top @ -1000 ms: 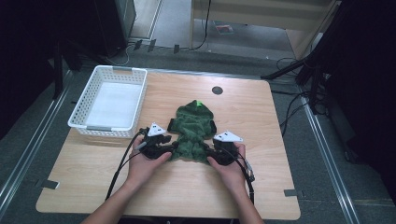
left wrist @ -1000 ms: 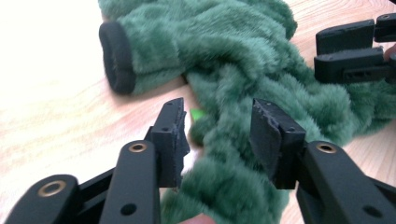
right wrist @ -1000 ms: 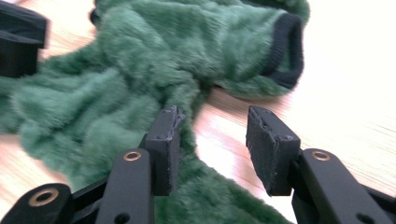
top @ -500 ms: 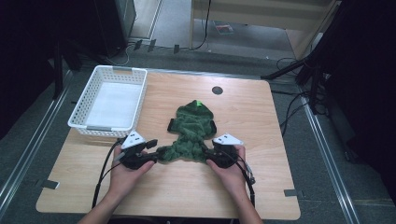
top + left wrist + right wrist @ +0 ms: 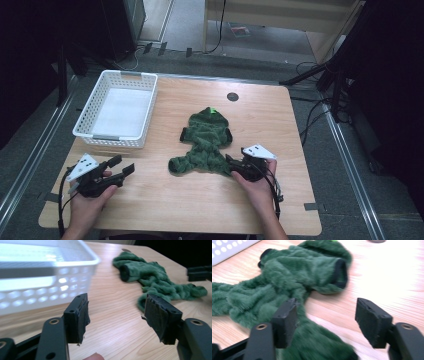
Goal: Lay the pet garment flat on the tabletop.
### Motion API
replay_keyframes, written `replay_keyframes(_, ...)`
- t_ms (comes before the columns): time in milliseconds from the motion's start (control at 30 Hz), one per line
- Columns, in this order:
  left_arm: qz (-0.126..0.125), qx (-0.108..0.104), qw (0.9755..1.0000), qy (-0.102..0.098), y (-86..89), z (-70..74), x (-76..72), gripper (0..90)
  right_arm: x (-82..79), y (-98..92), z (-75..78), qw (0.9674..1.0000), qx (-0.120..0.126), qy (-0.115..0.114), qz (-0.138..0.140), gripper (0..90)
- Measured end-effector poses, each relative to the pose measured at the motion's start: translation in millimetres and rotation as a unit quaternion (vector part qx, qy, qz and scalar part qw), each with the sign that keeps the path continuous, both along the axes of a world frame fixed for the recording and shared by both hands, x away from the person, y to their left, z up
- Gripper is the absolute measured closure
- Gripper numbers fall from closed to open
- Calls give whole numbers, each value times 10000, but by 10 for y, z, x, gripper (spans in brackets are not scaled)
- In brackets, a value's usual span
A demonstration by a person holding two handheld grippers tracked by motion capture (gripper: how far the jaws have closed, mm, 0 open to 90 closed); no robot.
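A small green fleece hooded garment (image 5: 206, 145), the size of a pet's coat, lies spread on the wooden table (image 5: 300, 130), its long axis running from the hood at the far side toward the person at the near edge, with its lower hem crumpled toward the right hand. The right gripper (image 5: 235, 164) sits at that near right corner of the garment, clearly the closer of the two; in the right gripper view the fleece (image 5: 294, 277) stretches away ahead and to the left, with a fold of it lying between the jaws and against the left one while the right jaw stands over bare wood. Its jaws, which have just been opening, stand fairly wide and pinch nothing.

The left gripper (image 5: 122, 166) is well apart from the garment, out over the bare table near the front corner of the white plastic basket (image 5: 117, 80), its jaws pointing back toward the cloth. Seen in the left gripper view, the garment (image 5: 152, 280) lies ahead and to the right, the basket (image 5: 50, 265) just to the left. These jaws too have just been opening; they are fairly wide, with only tabletop between them.

Any next grab on the garment looks to fall first to the right hand, or calls for a long reach back by the left.
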State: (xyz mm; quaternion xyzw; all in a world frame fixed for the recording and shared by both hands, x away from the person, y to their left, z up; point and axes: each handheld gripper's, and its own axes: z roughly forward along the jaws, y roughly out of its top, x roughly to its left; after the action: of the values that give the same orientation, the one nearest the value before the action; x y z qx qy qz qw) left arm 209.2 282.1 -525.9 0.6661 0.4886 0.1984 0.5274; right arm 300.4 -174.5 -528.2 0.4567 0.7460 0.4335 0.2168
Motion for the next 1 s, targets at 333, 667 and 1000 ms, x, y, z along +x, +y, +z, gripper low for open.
replay_keyframes(333,427,-126,9990,38,405,-93,-106,320,-255,-447,34,9993,220,28,-285,152)
replay_keyframes(667,677,-211,9971,271,662,-132,-95,258,-505,-841,-16,9983,94,73,-563,96)
replay_keyframes(1000,949,-273,9939,497,995,-172,-144,131,-689,-1224,-70,9965,170,177,-793,32)
